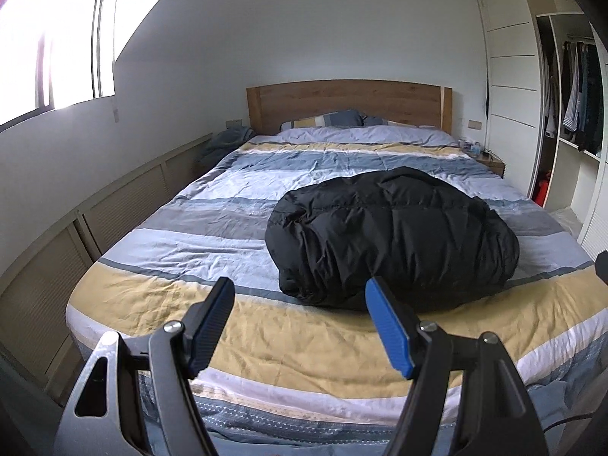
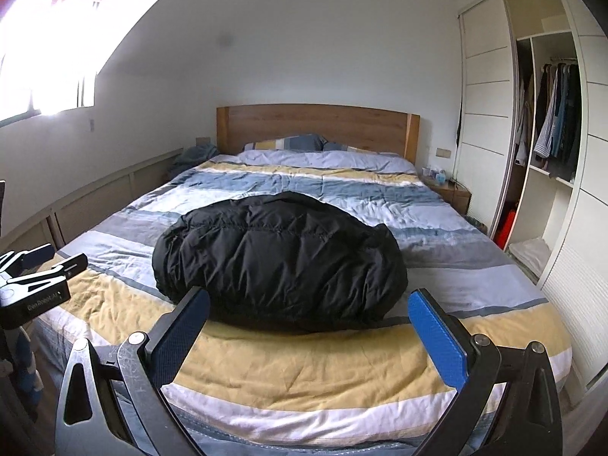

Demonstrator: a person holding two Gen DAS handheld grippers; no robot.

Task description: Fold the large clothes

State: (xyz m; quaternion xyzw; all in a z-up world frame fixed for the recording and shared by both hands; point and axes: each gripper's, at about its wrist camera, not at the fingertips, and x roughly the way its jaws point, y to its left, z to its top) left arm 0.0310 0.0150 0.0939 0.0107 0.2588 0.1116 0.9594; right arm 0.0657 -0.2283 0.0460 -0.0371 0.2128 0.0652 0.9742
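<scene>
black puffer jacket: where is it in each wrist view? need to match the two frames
Left wrist: black puffer jacket lies right of centre on the striped duvet.
Right wrist: it lies centre-left, just beyond the open jaws.
Shared landmark: wooden headboard at the bed's far end.

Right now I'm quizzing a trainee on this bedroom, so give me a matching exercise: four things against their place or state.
Things:
1. black down jacket
2. left claw
3. headboard
4. hanging clothes

Place or state:
A. in the open wardrobe
B. bundled on the striped duvet
C. open, holding nothing
D. behind the pillows

Pairs: 1-B, 2-C, 3-D, 4-A
</scene>
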